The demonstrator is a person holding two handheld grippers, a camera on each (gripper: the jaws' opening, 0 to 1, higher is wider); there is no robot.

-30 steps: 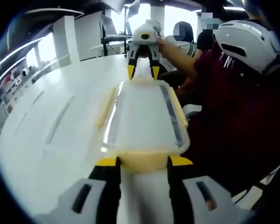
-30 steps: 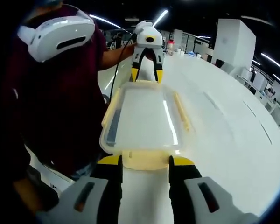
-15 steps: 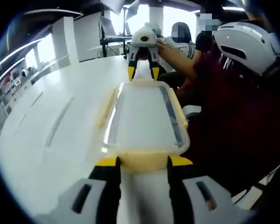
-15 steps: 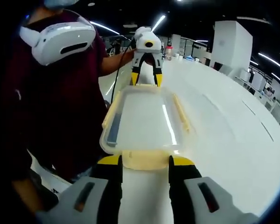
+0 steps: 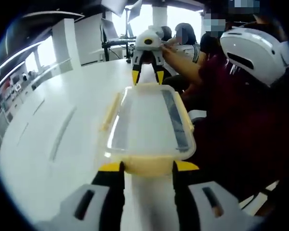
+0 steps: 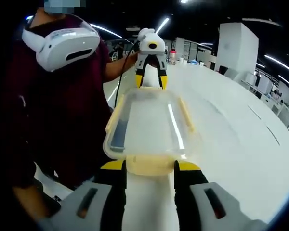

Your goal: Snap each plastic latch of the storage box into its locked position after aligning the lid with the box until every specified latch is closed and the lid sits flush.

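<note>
1 storage box (image 5: 147,122), 2 grippers (image 5: 146,166) (image 6: 147,166), 1 table (image 5: 62,110).

storage box (image 5: 148,120) lifted slightly, grippers' far ends tilted up

The left gripper (image 5: 148,166) and right gripper (image 5: 147,78) bracket opposite yellow end latches of the storage box (image 5: 148,120).

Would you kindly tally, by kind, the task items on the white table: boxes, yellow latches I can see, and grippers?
Storage box: 1
Yellow latches: 4, near end, far end, side, other side
Grippers: 2, left gripper and right gripper
Total: 7
</note>
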